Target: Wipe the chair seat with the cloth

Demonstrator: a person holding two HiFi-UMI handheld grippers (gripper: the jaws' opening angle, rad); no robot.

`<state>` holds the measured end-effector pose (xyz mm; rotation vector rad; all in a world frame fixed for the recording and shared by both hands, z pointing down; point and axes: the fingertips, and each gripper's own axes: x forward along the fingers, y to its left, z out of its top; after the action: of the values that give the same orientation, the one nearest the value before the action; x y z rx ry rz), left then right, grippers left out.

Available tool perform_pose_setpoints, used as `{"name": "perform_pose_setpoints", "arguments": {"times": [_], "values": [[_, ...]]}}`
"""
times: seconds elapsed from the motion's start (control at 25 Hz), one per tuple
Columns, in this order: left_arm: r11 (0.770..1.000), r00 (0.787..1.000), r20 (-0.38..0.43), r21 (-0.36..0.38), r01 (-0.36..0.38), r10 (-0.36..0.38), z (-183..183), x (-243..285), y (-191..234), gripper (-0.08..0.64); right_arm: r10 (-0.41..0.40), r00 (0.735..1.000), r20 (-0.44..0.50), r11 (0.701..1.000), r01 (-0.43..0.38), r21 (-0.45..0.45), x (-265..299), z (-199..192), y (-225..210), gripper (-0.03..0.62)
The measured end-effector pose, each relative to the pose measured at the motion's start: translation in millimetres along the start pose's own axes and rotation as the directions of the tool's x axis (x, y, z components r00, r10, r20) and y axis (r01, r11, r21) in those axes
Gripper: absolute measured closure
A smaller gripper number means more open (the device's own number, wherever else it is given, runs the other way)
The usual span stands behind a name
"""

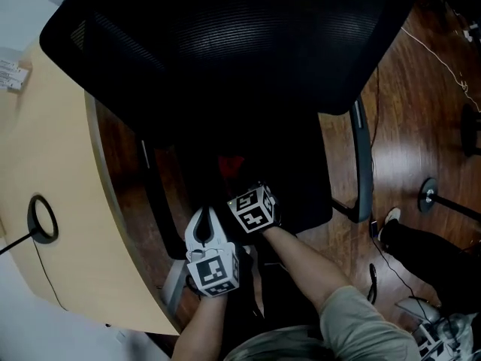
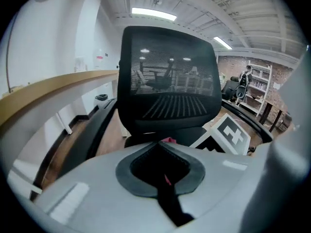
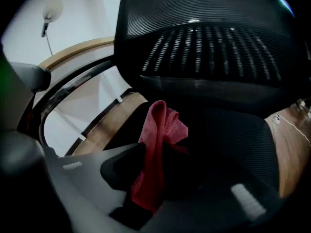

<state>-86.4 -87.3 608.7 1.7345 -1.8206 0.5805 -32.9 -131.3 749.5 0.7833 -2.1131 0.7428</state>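
A black office chair fills the head view, its mesh back (image 1: 233,36) leaning over the dark seat (image 1: 301,186). A red cloth (image 1: 231,164) hangs over the seat's middle, and my right gripper (image 1: 242,186) is shut on it. In the right gripper view the red cloth (image 3: 158,149) is bunched between the jaws and sticks up past them, with the seat (image 3: 233,144) just beyond. My left gripper (image 1: 208,212) is at the seat's front edge, beside the right one. Its jaws are shut with nothing held, and it faces the chair back (image 2: 167,81).
A curved wooden desk (image 1: 52,201) runs close along the chair's left side, with a black ring (image 1: 42,219) on it. The grey armrest (image 1: 362,164) is on the right. On the wooden floor lie a cable (image 1: 443,59), a round stand base (image 1: 430,194) and a person's shoe (image 1: 391,218).
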Motion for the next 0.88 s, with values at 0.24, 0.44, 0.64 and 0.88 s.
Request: {"name": "perform_pose_setpoints", "arguments": {"times": [0.24,0.44,0.64,0.88], "values": [[0.997,0.998,0.008,-0.054,-0.061,0.062,-14.7,-32.1,42.7,0.557,0.189,0.975,-0.119,0.982,-0.189,0.011,47.7,-35.1,114.0,0.495],[0.997,0.999,0.005,-0.048,-0.054,0.054,-19.7,-33.6,38.6,0.555,0.156,0.973,-0.17,0.986,-0.163,-0.03,55.8,-57.4,102.5,0.497],[1.0,1.0,-0.013,-0.006,-0.011,0.011,-28.4,-22.1,12.3,0.555,0.059,0.988,-0.146,0.998,-0.053,0.042,31.1,-63.5,36.0,0.495],[0.994,0.995,-0.019,0.055,0.094,-0.094,-23.1,-2.3,-57.1,0.555,-0.098,0.985,-0.145,0.984,0.117,0.136,-22.8,-89.9,-71.9,0.497]]}}
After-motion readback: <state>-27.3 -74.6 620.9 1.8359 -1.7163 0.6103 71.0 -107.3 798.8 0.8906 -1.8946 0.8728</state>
